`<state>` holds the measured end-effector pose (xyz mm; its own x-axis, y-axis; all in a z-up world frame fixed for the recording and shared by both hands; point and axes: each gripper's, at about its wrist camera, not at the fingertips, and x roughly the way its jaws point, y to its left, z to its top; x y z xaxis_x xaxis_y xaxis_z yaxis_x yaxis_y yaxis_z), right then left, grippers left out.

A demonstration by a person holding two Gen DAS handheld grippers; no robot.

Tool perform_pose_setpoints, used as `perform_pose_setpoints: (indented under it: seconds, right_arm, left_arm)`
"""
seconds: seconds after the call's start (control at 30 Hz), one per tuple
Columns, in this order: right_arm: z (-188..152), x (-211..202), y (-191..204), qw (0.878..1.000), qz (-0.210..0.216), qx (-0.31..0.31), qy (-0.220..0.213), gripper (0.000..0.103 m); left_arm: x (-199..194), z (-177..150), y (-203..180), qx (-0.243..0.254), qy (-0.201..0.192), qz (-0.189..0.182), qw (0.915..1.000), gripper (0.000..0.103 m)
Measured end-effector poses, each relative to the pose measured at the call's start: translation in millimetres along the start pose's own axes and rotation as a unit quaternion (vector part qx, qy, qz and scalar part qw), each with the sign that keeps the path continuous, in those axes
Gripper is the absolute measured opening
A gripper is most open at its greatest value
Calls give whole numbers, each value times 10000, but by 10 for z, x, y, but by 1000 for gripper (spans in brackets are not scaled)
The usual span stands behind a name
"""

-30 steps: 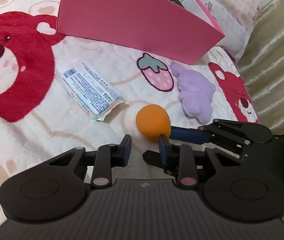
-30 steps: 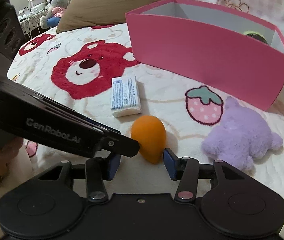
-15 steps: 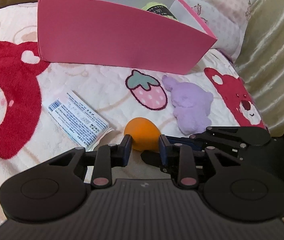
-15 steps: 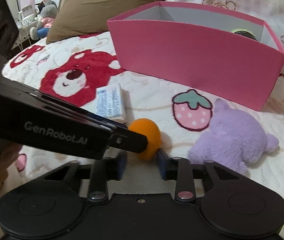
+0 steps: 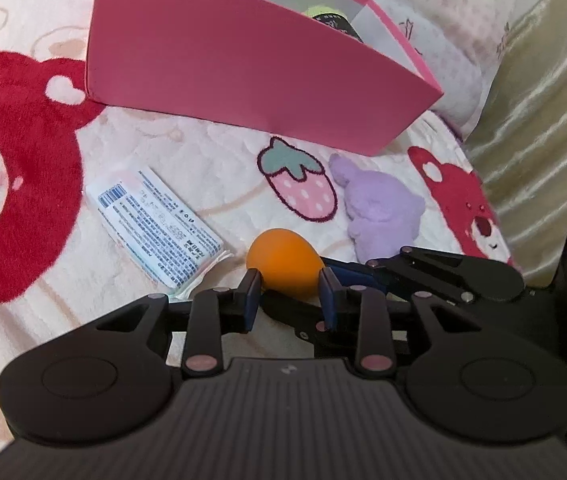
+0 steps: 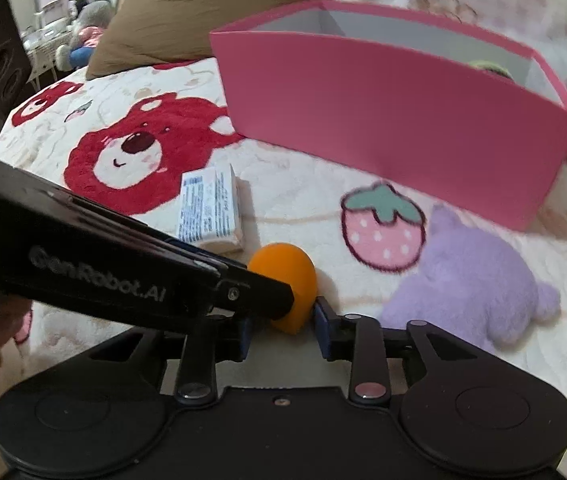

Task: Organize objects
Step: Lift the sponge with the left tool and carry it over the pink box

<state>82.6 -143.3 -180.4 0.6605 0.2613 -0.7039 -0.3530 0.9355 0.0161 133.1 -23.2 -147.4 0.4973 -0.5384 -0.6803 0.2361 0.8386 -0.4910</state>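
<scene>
Left wrist view: the left gripper (image 5: 289, 294), black hard plastic with blue pads, is hovering low over a fluffy cream blanket (image 5: 63, 280) printed with red bears and a pink strawberry. Its jaws are standing nearly together with only a narrow gap. Nothing is clamped in them, and the tips are flanking the near edge of the egg (image 5: 283, 264). The egg is matte orange, smooth and rounded, and it is tapering to one end. It is lying on the blanket just past those tips, between the packet and the plush.

The right gripper (image 6: 283, 324) is coming at the egg from the other side, and its jaws have just been opening a little, with the egg's narrow end between them. In the right wrist view its right pad (image 6: 320, 320) is touching the egg, while the left gripper's arm is hiding the other pad. In the left wrist view both of its fingers are lying against the egg, so it is gripping lightly.

Just beside the egg, a flat rectangular packet (image 5: 155, 228) in glossy white wrap with blue print is lying on the blanket. On the egg's other side a fuzzy purple plush (image 5: 379, 208) is slumping. Farther back, a stiff pink card box (image 5: 243, 68) with pale inner walls is sitting open, and something green-topped (image 5: 323, 14) is showing inside. Beyond it a brown pillow (image 6: 211, 8) is leaning.
</scene>
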Motion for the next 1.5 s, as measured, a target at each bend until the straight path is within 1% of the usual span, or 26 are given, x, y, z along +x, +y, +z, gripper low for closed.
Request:
perform_pose_setpoints:
  seconds: [0.07,0.2,0.33,0.43,0.5,0.63,0.7,0.77,0.93,1.03,1.13,1.3,1.5]
  right_arm:
    - [-14,-33,9,10000,11,-34,-84,38]
    - [-27,-108,1,9998,57,-9,-189,37]
    - [-40,-133,-7,9998,103,132,-83,37]
    - [-52,-133,8,9999,112,35,-88,37]
    - [-60,-133,-9,9998,150,113,-94,37]
    - [-5,-116,-26,9997,192,160,-5,37]
    - [31,-137,-41,9997,184,183,-42,37]
    - [28,-189,-68,9993,240,279,-70,37]
    - [67,-325,-35,9993,265,227,-99,37]
    - [101,-415,-32,9992,263,267,-152,37]
    - [126,-483,-16,9992,246,304,-124,37]
    - [146,-628,35,9993,156,288,-173,38]
    - [192,-774,54,9992,121,322,-206,39]
  left_arm:
    - [-29,-9,1,16,-41,-62,10000,30]
    - [-77,-31,-59,177,-110,-86,9997,30]
    - [-72,-64,-60,102,-81,-115,9998,30]
    - [-79,-71,-65,88,-74,-111,9999,30]
    - [-79,-69,-65,92,-81,-94,9999,30]
    - [-98,-37,-116,139,-160,10,9998,30]
    - [-125,-11,-142,142,-179,-27,9997,30]
    - [-157,-5,-188,255,-169,-56,9995,30]
    - [-291,6,-355,550,-232,97,9982,30]
    - [-369,32,-417,577,-242,80,9980,30]
    - [-426,32,-509,673,-226,183,9973,30]
    - [-528,21,-591,710,-292,109,9970,31]
    - [-668,16,-740,964,-409,146,9944,30]
